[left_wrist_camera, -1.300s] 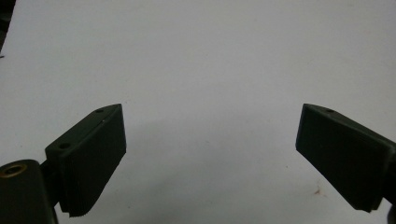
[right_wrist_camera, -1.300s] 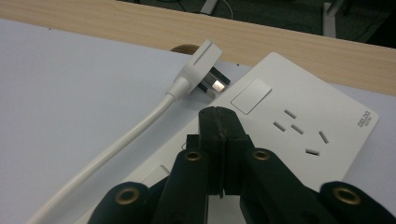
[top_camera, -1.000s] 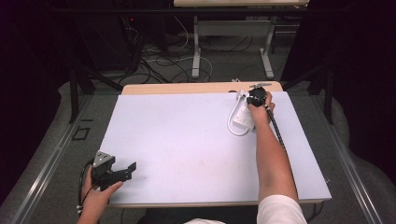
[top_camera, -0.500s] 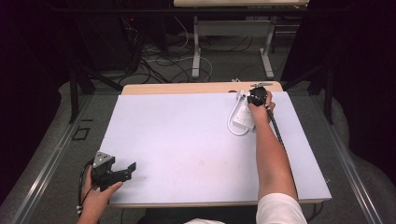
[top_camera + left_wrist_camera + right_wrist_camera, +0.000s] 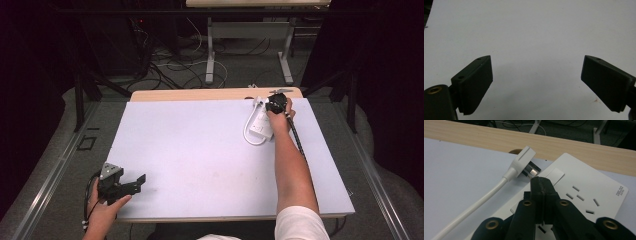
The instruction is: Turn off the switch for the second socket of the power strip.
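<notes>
Right gripper (image 5: 541, 183) sits at the far right corner of the desk (image 5: 200, 150), jaws pressed together with nothing between them, tips over the near edge of the white power strip (image 5: 584, 187). Pinched shut like that it reads as a poking or pushing tool – likely nudging the white plug (image 5: 522, 163), which lies tilted beside the strip with its metal prongs bare, not in any socket. The plug's white cable (image 5: 248, 132) loops along the strip's left side, so strip and lead stay together near the far edge, close to the wooden strip of desk.

Left gripper (image 5: 122, 184) waits at the near left corner, well apart from the work – jaws wide apart, holding nothing, probably parked until needed.

Count: one power strip, one plug with one cable, two grippers. Several socket slots show on the strip's face; exact number unclear.
</notes>
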Demonstrator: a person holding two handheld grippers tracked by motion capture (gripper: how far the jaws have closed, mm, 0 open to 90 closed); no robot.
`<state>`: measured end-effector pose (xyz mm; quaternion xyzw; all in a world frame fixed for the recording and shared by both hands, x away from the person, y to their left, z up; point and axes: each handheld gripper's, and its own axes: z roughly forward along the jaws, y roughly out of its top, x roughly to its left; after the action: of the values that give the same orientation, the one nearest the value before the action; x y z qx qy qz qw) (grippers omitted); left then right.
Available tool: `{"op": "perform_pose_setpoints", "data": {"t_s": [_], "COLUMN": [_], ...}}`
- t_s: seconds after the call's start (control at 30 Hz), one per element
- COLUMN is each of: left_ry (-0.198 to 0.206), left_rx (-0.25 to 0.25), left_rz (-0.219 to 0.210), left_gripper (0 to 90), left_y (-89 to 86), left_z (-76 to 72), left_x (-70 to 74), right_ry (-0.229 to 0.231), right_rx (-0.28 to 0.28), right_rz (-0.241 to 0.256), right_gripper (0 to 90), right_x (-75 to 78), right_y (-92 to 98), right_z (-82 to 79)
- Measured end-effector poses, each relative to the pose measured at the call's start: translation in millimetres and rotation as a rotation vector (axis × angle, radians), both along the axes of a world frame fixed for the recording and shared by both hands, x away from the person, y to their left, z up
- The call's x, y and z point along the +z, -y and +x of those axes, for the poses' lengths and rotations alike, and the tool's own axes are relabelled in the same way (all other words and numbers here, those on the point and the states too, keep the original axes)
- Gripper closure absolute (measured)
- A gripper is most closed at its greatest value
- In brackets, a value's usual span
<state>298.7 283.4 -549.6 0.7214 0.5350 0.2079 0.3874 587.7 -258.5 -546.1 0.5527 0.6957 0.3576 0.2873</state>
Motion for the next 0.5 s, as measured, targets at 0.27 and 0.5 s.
{"op": "perform_pose_setpoints", "data": {"t_s": [0.27, 0.5], "left_ry": [0.005, 0.005], "left_rx": [-0.011, -0.002], "left_rz": [0.009, 0.007], "left_gripper": [10.3, 10.5], "left_y": [1.9, 1.1], "left_z": [-0.3, -2.3], "left_x": [-0.2, 0.7], "right_ry": [-0.008, -0.015], "right_rx": [-0.012, -0.012], "right_rz": [-0.016, -0.014], "right_gripper": [85.5, 85.0], "right_x": [2.1, 5.2], "right_y": [-0.4, -1.9], "right_z": [-3.9, -5.6]}}
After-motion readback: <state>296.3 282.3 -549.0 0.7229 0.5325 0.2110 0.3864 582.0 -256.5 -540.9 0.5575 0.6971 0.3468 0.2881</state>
